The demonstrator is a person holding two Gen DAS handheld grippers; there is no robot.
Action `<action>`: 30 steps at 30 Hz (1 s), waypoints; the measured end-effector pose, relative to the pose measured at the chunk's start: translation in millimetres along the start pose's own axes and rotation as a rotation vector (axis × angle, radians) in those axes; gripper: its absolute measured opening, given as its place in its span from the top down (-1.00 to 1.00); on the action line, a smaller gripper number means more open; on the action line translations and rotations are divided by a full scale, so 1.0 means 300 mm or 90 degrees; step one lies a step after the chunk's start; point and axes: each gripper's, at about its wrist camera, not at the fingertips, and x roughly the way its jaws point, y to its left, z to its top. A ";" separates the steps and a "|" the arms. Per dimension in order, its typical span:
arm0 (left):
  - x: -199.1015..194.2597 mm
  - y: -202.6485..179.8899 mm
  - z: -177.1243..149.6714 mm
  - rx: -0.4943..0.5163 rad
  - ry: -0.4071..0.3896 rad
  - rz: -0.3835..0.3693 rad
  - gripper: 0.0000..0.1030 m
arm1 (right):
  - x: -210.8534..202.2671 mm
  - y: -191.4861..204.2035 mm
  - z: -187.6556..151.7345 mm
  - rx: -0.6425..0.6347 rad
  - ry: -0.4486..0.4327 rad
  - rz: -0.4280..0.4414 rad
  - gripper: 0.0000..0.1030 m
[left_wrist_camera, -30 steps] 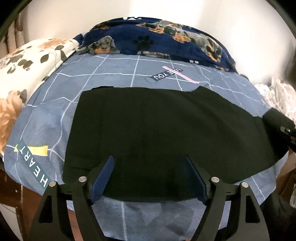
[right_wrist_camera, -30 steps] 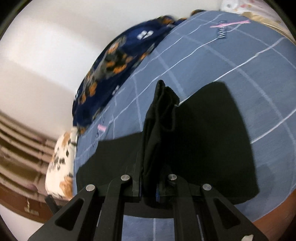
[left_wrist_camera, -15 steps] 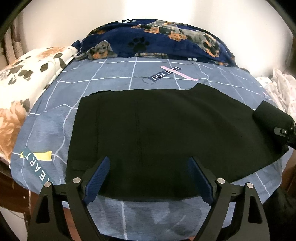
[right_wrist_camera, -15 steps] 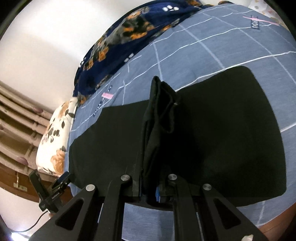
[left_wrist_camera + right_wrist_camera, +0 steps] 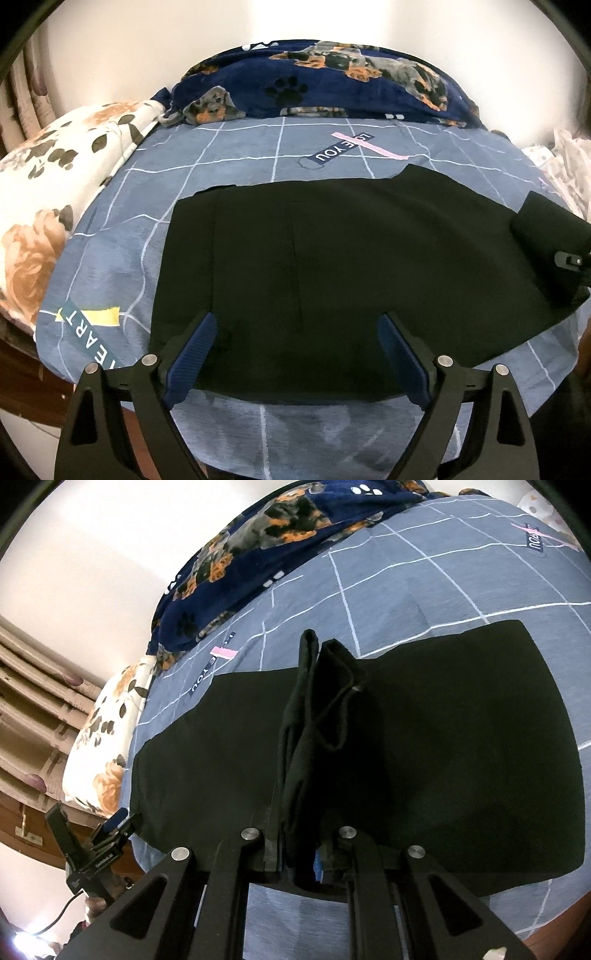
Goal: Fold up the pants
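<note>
Black pants point(image 5: 332, 258) lie spread flat across the blue checked bed sheet point(image 5: 258, 162). My left gripper point(image 5: 295, 321) hovers over their near edge, its jaws opening, blue pads wide apart and gripping nothing. At the right end of the pants my right gripper point(image 5: 299, 845) is shut on a raised fold of the fabric point(image 5: 317, 709), which stands up between its fingers with a drawstring hanging from it. That fold point(image 5: 543, 221) and the right gripper point(image 5: 570, 260) also show at the right edge of the left wrist view. The left gripper point(image 5: 92, 849) shows small at the lower left of the right wrist view.
A dark blue dog-print blanket point(image 5: 332, 85) is bunched along the wall at the far side of the bed. A white floral pillow point(image 5: 55, 184) lies at the left end. Curtains point(image 5: 33, 709) hang beyond the pillow. The bed's front edge runs just under both grippers.
The left gripper's jaws have spread wider over the pants' near edge. The right gripper has shifted and rolled with the fold held in it, bringing more of the pants and the left gripper into view.
</note>
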 end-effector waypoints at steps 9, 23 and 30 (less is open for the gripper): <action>0.013 0.002 0.002 0.005 0.018 0.030 -0.76 | 0.014 0.038 -0.010 -0.023 0.000 -0.004 0.74; 0.014 0.030 0.005 -0.027 0.022 0.031 -0.76 | 0.033 0.058 -0.011 -0.029 0.008 0.007 0.70; 0.019 0.012 0.000 -0.010 0.028 0.030 -0.76 | 0.050 0.076 -0.018 -0.040 0.014 0.006 0.68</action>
